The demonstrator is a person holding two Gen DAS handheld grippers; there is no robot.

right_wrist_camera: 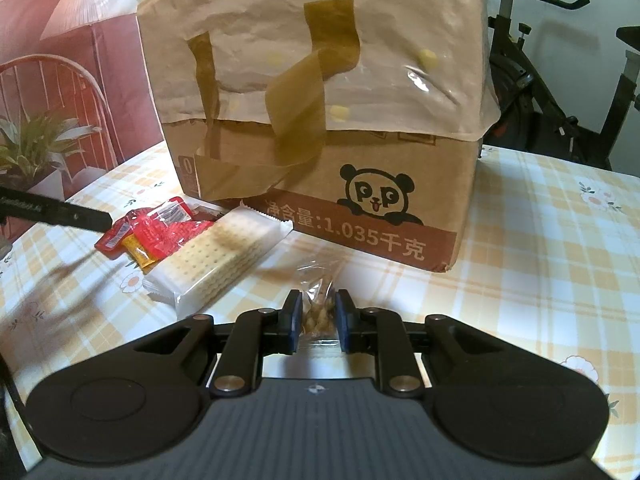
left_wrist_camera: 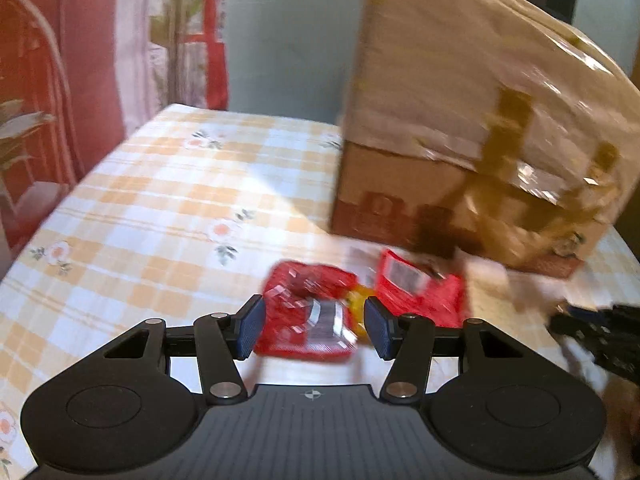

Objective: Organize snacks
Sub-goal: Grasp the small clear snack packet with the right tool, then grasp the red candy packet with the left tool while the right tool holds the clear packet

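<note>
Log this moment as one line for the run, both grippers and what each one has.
left gripper: around red snack packet | right gripper: shut on clear nut bag | cardboard box: behind, on table

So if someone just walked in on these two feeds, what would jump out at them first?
The big cardboard box with the panda print, standing at the middle of the checked tablecloth, fills both views. At its foot on the left lies a heap of snacks: red packets and a white pack of crackers. The right tool is shut on a small clear bag of nuts, while the left tool straddles a red packet.
</note>
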